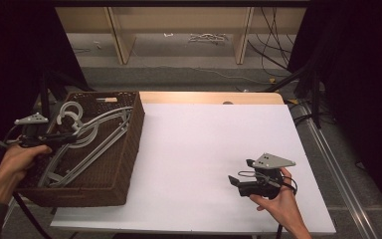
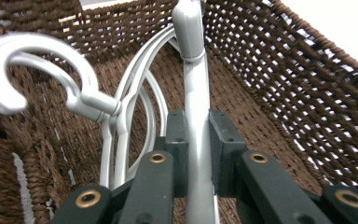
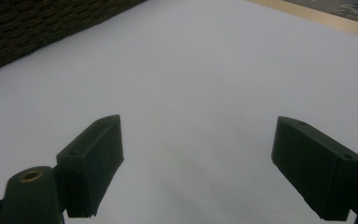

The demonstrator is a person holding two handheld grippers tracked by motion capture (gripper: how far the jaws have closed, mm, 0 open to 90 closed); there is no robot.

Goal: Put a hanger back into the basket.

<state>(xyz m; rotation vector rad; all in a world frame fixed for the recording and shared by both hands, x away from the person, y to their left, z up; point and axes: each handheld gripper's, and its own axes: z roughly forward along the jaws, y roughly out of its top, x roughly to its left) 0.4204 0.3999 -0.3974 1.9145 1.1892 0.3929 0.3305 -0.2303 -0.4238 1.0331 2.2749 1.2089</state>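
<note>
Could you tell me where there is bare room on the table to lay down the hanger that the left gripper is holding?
The white table surface is bare between the brown woven basket and the right gripper, and beyond toward the wooden far edge. The basket itself is crowded with grey plastic hangers, where the left gripper clamps one.

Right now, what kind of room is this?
Probably a lab or studio set up for recording, not a home. Black curtains hang at both sides, loose cables trail over the floor, and the white table holds just a basket of hangers.
</note>
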